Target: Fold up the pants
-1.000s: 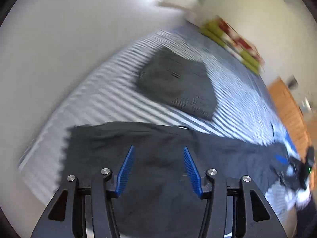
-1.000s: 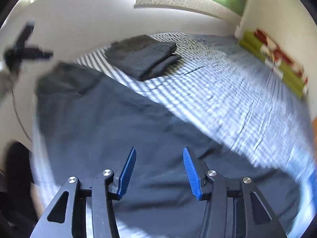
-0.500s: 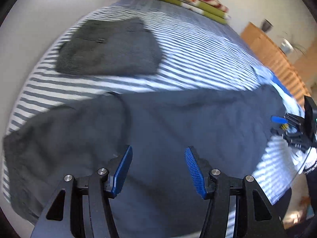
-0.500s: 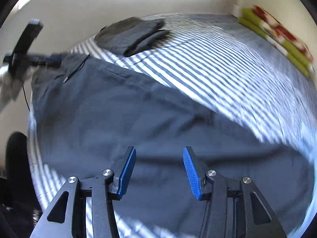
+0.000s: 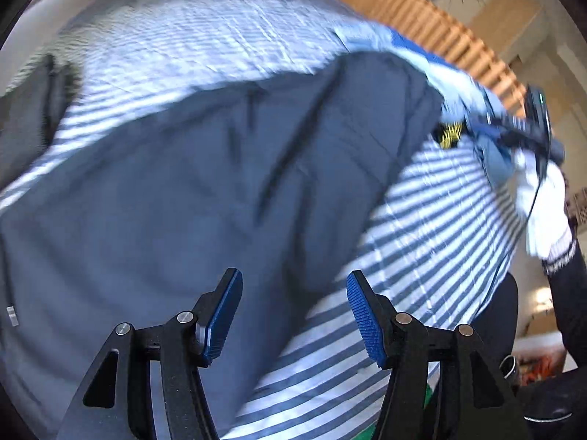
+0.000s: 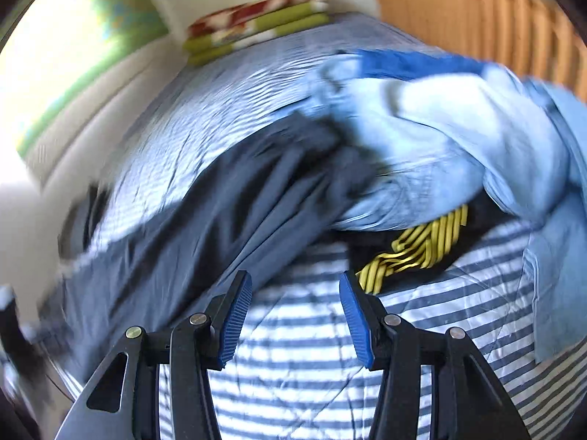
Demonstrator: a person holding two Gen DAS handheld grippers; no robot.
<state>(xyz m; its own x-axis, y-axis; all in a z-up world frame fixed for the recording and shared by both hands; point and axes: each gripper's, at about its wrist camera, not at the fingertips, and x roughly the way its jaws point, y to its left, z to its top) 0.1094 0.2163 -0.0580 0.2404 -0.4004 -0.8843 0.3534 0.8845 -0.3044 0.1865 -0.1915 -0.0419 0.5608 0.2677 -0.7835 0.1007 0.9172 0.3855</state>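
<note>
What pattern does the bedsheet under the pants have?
Blue-grey and white stripes; the bedsheet shows best in the right wrist view.

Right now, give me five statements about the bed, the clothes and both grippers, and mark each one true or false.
1. The dark pants lie spread on the striped bed cover. True.
2. The left gripper is clamped on the pants. False: its jaws stand open, have just been opening, and hold nothing.
3. A pile of light blue clothes lies at the far end of the pants. True.
4. The right gripper holds the black and yellow striped garment. False: it is open and empty above the cover.
5. Folded blankets sit at the head of the bed. True.
</note>
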